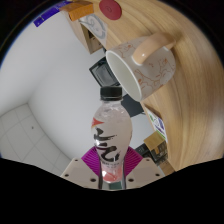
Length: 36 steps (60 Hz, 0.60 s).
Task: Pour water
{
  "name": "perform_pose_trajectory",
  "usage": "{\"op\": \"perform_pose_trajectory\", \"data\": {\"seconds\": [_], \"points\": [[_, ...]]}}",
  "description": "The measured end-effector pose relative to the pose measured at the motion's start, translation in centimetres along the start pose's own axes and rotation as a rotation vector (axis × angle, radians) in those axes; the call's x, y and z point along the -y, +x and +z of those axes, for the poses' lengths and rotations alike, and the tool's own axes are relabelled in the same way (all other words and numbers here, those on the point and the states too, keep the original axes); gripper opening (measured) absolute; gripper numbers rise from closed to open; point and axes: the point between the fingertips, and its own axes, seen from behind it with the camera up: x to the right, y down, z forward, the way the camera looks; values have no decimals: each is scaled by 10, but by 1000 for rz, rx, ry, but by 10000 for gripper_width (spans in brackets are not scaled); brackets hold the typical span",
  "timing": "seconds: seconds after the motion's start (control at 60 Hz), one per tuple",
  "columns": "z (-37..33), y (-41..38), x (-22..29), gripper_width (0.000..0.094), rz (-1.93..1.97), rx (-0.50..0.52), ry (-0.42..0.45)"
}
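We have the water bottle (pixel 110 135) pinched in our hand-held gripper (pixel 111 172), lifted and tilted, its black cap still on. The mug (pixel 146 62) lies just beyond on the wooden surface (pixel 195 110); we judge pouring has not begun.

surface: wooden table (pixel 192 110) | on it: mug (pixel 145 62); small boxes (pixel 85 18) beyond, contents unclear

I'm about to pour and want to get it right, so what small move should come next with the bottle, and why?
Probably bring the bottle nearer the mug's mouth first. The hand-held gripper is shut on the bottle, whose black cap appears to be still on, just short of the open mug. That cap would have to come off before pouring.
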Motion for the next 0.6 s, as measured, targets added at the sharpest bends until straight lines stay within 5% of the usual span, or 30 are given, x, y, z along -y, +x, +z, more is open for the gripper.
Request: {"op": "perform_pose_trajectory", "data": {"seconds": [0.317, 0.6], "points": [[-4, -43, -3, 257, -623, -144, -44], [-35, -170, 83, 259, -1606, -228, 187]]}}
